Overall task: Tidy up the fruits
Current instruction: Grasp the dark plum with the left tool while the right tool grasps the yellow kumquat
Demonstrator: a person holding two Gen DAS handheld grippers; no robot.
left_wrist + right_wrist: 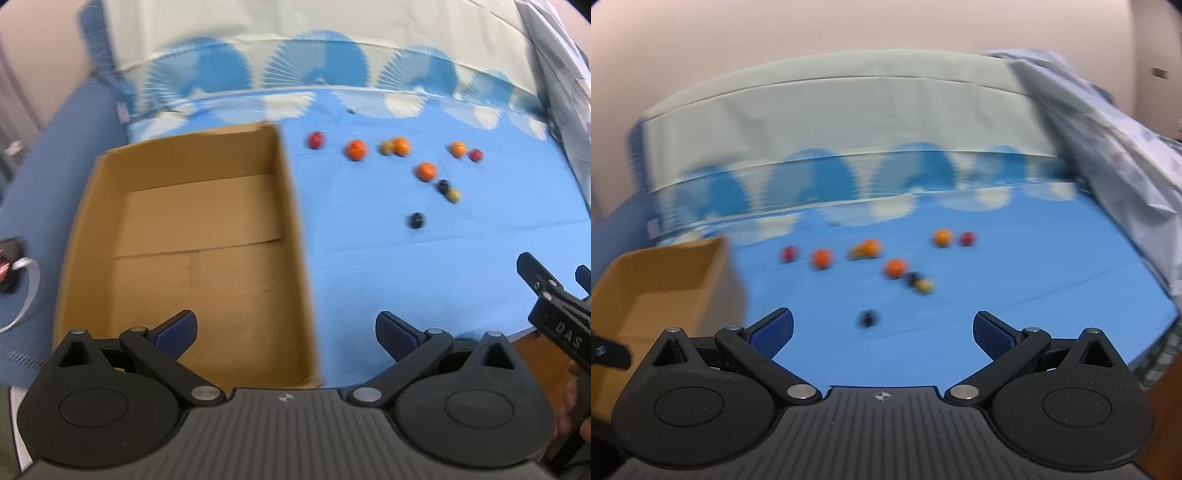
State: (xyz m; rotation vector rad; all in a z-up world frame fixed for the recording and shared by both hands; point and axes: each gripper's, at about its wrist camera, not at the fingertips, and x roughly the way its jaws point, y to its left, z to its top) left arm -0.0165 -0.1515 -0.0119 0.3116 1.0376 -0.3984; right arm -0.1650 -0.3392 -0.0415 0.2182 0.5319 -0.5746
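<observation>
Several small fruits lie loose on a blue cloth: oranges, red ones, yellowish ones and dark ones. An empty open cardboard box stands left of them. My left gripper is open and empty over the box's near right edge. My right gripper is open and empty, just short of the nearest dark fruit; it also shows at the right edge of the left wrist view. The box corner shows left in the right wrist view.
The cloth has a white-and-blue fan-patterned border at the back. A crumpled pale sheet rises at the right. A dark object with a white strap lies left of the box. The views are motion-blurred.
</observation>
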